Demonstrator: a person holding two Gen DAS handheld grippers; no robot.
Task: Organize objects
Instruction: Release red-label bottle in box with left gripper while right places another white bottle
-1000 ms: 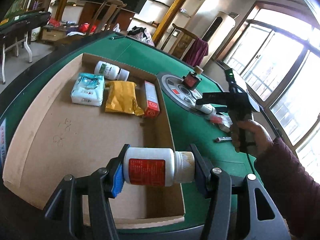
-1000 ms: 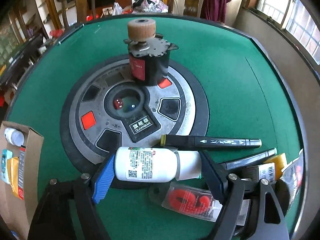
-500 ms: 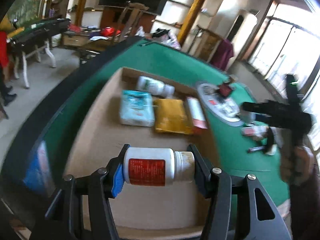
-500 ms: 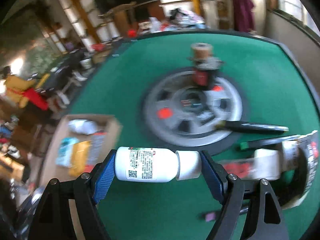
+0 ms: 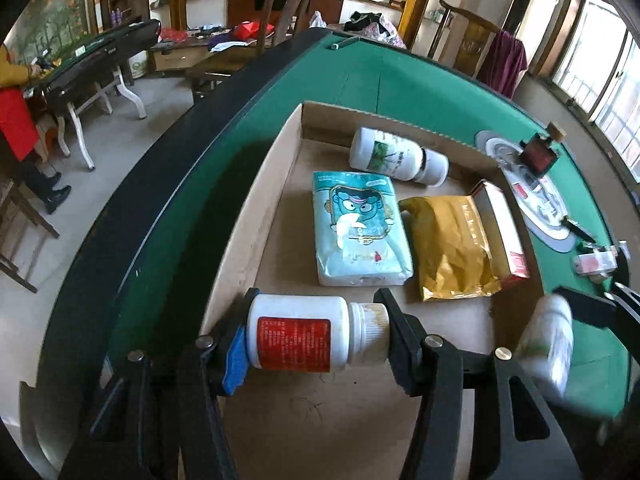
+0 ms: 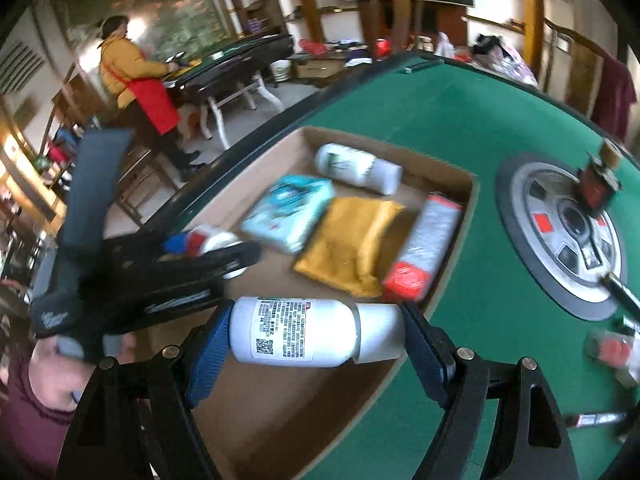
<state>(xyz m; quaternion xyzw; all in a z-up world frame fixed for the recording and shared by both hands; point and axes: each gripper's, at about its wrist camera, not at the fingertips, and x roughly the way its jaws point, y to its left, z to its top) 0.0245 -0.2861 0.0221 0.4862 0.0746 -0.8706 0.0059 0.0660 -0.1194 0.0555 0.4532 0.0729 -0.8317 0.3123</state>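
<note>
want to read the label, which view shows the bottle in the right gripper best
The right wrist view: the white bottle lies sideways between the right gripper, printed label and code facing the camera. The left wrist view shows it only as a blurred white shape at the right edge, label unreadable.

The left tongs are black angular arms with round silver screw heads at their joints, one finger padded in blue. The right tongs match: black arms, silver screws, a blue pad at nine o'clock. In the right view a maroon sleeve shows at eight o'clock.
</note>
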